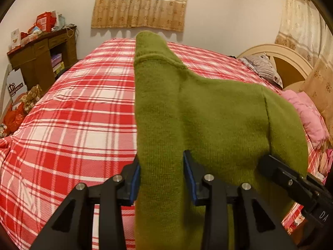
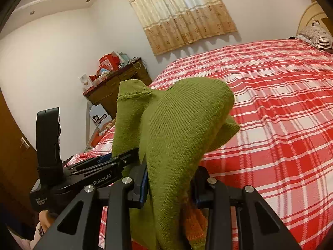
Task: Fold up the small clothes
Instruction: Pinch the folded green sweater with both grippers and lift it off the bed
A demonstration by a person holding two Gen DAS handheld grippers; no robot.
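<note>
Bed (image 1: 68,112) fills most of both views, covered by a red-and-white plaid sheet, flat weave, a few shallow wrinkles. Cream walls behind, with a beige patterned curtain (image 1: 141,4) with a scalloped hem. Curved cream headboard (image 1: 276,56) at the far end, a floral pillow (image 1: 263,67) against it, and a pink quilted blanket (image 1: 308,116) bunched at the bed's edge.

Green knit garment (image 1: 208,120) is lifted off the bed, held between my two grippers: thick ribbed knit, soft and floppy, seams showing, one narrow part (sleeve or collar, can't tell which) sticking up. It blocks the middle of both views. An orange knit patch (image 2: 195,225) peeks out under it in the right wrist view.

My left gripper (image 1: 161,177): black jaws with blue pads, clamped on a thick fold of the green knit. My right gripper (image 2: 170,185): jaws likewise pinched on the cloth, which drapes over them. Each gripper shows at the edge of the other's view, close beside it.

Dark wooden desk (image 2: 116,85) in the corner, tabletop cluttered with red boxes (image 2: 108,61). Brown door (image 2: 14,145) at the left of the right wrist view.
</note>
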